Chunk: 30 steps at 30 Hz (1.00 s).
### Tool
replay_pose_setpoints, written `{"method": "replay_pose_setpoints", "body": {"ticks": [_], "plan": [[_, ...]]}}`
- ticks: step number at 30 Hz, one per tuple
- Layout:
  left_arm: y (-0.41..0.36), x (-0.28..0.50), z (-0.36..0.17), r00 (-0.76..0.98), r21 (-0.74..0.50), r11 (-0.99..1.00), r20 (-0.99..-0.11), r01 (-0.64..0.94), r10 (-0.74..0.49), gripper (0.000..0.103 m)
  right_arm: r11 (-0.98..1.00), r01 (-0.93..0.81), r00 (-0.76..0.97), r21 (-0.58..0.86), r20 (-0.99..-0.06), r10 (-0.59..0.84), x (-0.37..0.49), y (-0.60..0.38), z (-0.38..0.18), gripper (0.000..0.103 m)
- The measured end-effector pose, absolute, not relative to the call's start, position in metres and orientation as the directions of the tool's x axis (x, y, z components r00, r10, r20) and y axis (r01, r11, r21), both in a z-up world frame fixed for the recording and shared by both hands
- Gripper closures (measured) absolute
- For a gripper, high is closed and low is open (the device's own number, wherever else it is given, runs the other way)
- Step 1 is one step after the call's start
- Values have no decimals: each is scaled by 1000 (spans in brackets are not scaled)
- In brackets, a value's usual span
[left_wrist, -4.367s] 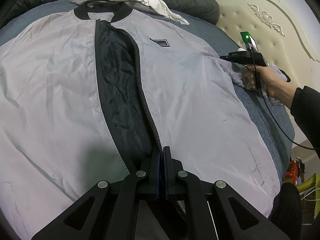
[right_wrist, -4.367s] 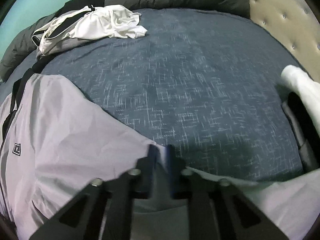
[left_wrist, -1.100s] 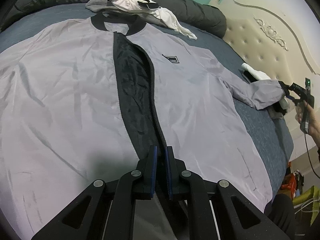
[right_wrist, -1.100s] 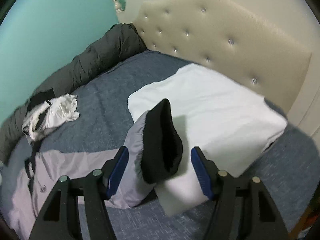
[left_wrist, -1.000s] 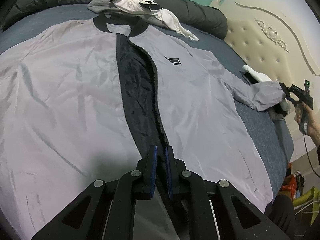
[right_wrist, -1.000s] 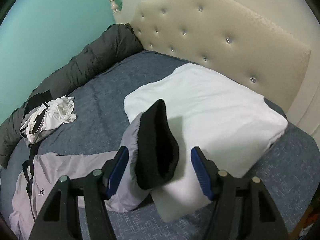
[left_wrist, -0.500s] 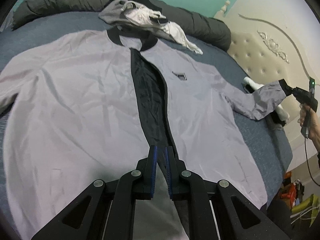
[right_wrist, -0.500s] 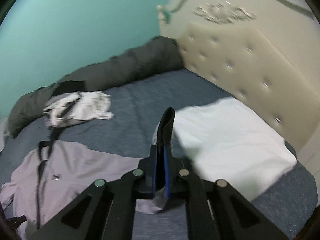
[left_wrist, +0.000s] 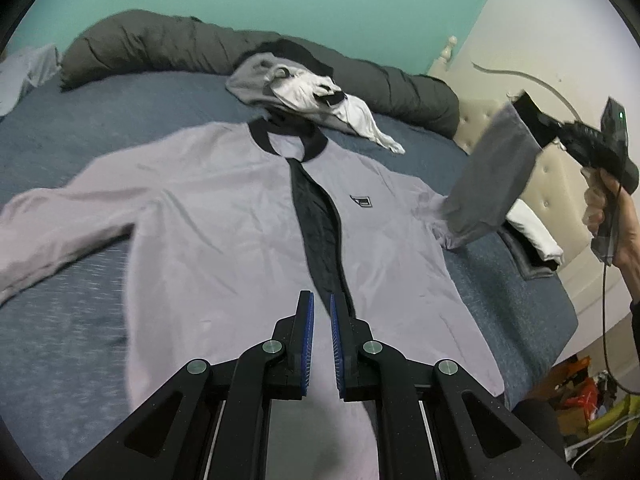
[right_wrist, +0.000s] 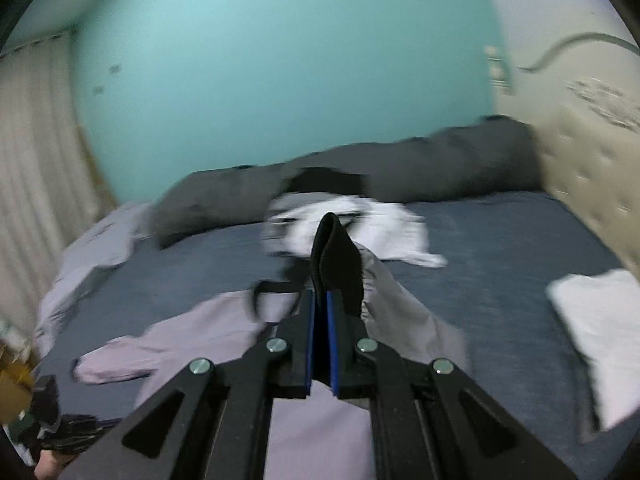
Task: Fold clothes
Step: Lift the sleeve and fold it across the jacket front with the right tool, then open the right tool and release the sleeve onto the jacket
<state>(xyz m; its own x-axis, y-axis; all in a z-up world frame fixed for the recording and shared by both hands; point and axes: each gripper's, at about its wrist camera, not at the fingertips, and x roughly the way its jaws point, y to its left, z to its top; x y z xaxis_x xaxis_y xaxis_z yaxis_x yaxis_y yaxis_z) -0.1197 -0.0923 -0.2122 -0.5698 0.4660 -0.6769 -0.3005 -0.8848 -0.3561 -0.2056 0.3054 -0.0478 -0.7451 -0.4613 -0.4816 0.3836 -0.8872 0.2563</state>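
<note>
A pale grey jacket (left_wrist: pixel 224 216) with black collar and dark lining lies front up and unzipped on the blue bed (left_wrist: pixel 80 140). My left gripper (left_wrist: pixel 320 300) is shut at the bottom end of the zip, pinching the jacket's hem. In the right wrist view my right gripper (right_wrist: pixel 320 296) is shut on the sleeve's black cuff (right_wrist: pixel 336 264). The left wrist view shows that sleeve (left_wrist: pixel 492 176) lifted off the bed at the right, hanging from the right gripper (left_wrist: pixel 548 128) in a person's hand (left_wrist: pixel 616 216). The other sleeve (left_wrist: pixel 52 232) lies flat at the left.
A heap of grey and white clothes (left_wrist: pixel 304 88) sits behind the collar, against a rolled dark duvet (left_wrist: pixel 180 48). A folded white cloth (left_wrist: pixel 536 232) lies on dark garments by the padded headboard (left_wrist: pixel 560 184). A teal wall (right_wrist: pixel 280 60) and curtain (right_wrist: pixel 36 160) stand behind.
The right gripper closed on the black cuff, then lifted the sleeve high and swung round toward the jacket. The left gripper rose and drew back, staying at the zip's bottom end.
</note>
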Motion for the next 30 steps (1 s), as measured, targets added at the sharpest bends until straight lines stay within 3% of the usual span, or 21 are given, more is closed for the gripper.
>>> {"method": "replay_pose_setpoints", "body": {"ticks": [8, 16, 20, 22, 26, 30], "plan": [[-132, -82, -189, -603, -318, -910, -682, -265, 414, 94, -742, 608, -519, 281, -566, -640, -159, 157, -108, 97], [-149, -67, -200, -576, -280, -932, -732, -232, 364, 94, -656, 683, -274, 323, -718, -639, -126, 81, -223, 97], [-145, -70, -211, -555, -287, -930, -747, -227, 366, 94, -631, 673, -181, 385, -742, -646, -120, 80, -255, 94], [-139, -74, -218, -539, -296, -926, -754, -232, 376, 94, -637, 664, -183, 392, -740, -647, -117, 86, -258, 86], [-125, -81, -234, -503, -321, -915, -765, -244, 402, 94, -660, 628, -247, 413, -699, -672, -122, 129, -246, 56], [-109, -95, -256, -459, -346, -904, -780, -252, 427, 91, -727, 555, -333, 404, -693, -639, -137, 185, -241, 54]]}}
